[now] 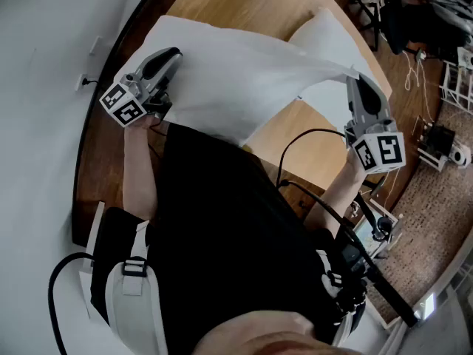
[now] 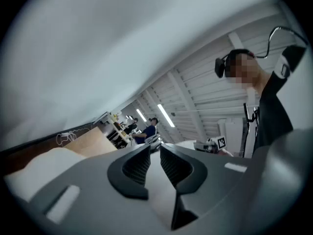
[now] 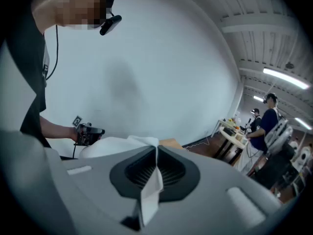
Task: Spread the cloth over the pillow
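Observation:
A white cloth [image 1: 236,80] hangs stretched in the air between my two grippers, above a round wooden table [image 1: 222,6]. Under and beyond its right part lies the white pillow [image 1: 329,35]. My left gripper [image 1: 171,56] is shut on the cloth's left edge, and a pale strip of cloth [image 2: 157,185] runs between its nearly closed pads. At the cloth's right corner my right gripper [image 1: 355,81] is shut on the fabric, and a fold of cloth [image 3: 149,195] sticks out between its pads. The right gripper view also shows the left gripper [image 3: 88,133] across the cloth.
A white wall runs along the table's left side. Right of the table stand racks, cables and a dark stool [image 1: 392,21] on a brown floor. The right gripper view shows a person in a blue shirt [image 3: 266,124] at a cluttered table farther off.

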`<state>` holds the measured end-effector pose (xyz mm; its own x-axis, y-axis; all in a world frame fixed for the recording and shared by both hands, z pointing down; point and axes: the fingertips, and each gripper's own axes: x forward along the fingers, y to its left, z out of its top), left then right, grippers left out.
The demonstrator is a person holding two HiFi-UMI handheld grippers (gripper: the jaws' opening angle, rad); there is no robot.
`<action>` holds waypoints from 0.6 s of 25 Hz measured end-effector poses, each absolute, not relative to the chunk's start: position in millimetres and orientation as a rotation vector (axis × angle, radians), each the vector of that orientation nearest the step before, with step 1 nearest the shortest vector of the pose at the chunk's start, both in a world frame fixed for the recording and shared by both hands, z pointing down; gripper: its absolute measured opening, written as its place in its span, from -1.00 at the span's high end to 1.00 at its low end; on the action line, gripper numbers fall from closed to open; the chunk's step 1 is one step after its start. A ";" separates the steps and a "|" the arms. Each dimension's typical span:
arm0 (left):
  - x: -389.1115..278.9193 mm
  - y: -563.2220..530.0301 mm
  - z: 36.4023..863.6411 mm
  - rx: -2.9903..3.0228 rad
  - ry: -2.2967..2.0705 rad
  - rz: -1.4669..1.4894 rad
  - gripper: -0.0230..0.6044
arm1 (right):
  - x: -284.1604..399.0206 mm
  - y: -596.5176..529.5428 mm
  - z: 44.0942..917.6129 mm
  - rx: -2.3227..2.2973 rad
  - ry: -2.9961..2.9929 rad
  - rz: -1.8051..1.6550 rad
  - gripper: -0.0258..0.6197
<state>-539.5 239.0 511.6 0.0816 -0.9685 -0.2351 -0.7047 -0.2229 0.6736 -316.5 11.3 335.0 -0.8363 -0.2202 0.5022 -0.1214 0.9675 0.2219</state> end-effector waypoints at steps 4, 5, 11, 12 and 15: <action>-548.9 244.8 475.2 2.030 -1.649 -1.102 0.78 | -232.0 20.2 249.5 0.430 -2.705 -0.305 0.90; -550.5 244.4 471.3 2.031 -1.644 -1.135 0.78 | -213.4 21.0 240.9 0.481 -2.687 -0.331 0.90; -536.2 230.2 471.0 2.058 -1.527 -1.163 0.76 | -75.5 23.9 201.5 1.006 -2.592 -0.356 0.90; -533.2 230.5 470.6 2.057 -1.510 -1.176 0.74 | -57.1 24.4 199.9 1.066 -2.594 -0.326 0.90; -525.4 228.4 469.3 2.053 -1.481 -1.189 0.74 | -10.8 31.0 204.3 1.197 -2.587 -0.257 0.90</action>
<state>-525.4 228.4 469.3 0.1052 -0.8982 -0.4269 -0.6108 -0.3971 0.6850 -10.8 31.0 204.3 -0.6179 -0.7663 0.1758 -0.7169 0.6410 0.2743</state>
